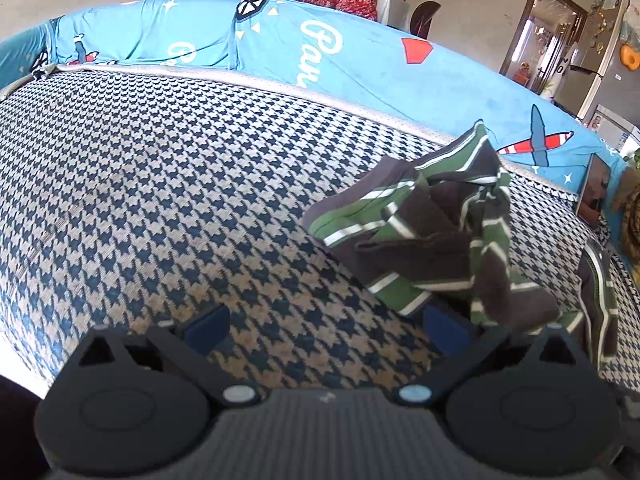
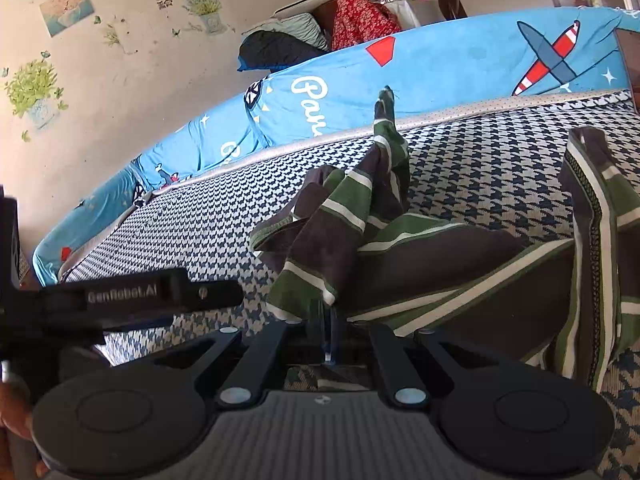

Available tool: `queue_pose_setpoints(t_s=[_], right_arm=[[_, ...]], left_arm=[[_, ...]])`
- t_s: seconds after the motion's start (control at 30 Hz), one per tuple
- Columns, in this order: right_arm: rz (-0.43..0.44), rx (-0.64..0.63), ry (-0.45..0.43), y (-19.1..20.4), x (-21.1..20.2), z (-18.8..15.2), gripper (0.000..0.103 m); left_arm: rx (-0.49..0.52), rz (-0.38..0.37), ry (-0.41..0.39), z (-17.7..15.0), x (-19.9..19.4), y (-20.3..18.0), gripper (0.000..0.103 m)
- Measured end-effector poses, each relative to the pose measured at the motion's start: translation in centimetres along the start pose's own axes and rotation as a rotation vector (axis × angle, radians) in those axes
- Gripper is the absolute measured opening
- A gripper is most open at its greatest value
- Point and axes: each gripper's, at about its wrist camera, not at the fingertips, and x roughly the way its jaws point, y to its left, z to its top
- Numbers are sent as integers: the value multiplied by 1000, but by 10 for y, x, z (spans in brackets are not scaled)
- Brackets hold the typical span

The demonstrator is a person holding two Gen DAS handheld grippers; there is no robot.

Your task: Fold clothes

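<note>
A striped garment [image 1: 432, 232] in green, dark grey and white lies crumpled on a houndstooth mattress [image 1: 160, 184]. My left gripper [image 1: 326, 326] is open, its blue pads wide apart just above the mattress, and the cloth hangs near its right fingertip [image 1: 444, 326]. In the right wrist view the same garment [image 2: 420, 256] spreads from the middle to the right edge. My right gripper [image 2: 326, 332] is shut on a bunched fold of it, the fingers pressed together. The left gripper's black body [image 2: 132, 296] shows at the left.
A blue sheet with aeroplane prints [image 1: 320, 52] lines the far edge of the mattress [image 2: 500, 160]. Folded clothes and a red patterned cloth [image 2: 360, 16] are piled beyond it by the wall. A doorway [image 1: 544, 40] and a fridge [image 1: 600, 64] stand at the far right.
</note>
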Motion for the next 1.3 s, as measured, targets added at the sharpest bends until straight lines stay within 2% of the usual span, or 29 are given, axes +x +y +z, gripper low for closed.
queue_pose_setpoints(t_s=[0.23,0.5,0.97,1.07,1.13,1.23,1.3], right_arm=[[-3,-14,35,4,2,-14,5],[-5,-16,47,3,2,-18,5],[-13,-15,70,-2,10,-21,6],[-13,-12,72,-2,11,-21,6],[-12,-11,72,-3,12,-21,6],[-13,-17,70,-1,13,-21,6],[-13,-17,69,-2,12,-23,6]], left_arm=[[91,-75,-22,10,7,-38,103],[175,-112,-8,23,38,-71,103],[271,-104,3,26,80,-96,103],[303,-66,11,23,89,-100,103],[306,-45,26,21,95,-99,103],[287,-57,24,19,98,-95,103],[283,-67,27,18,98,-93,97]])
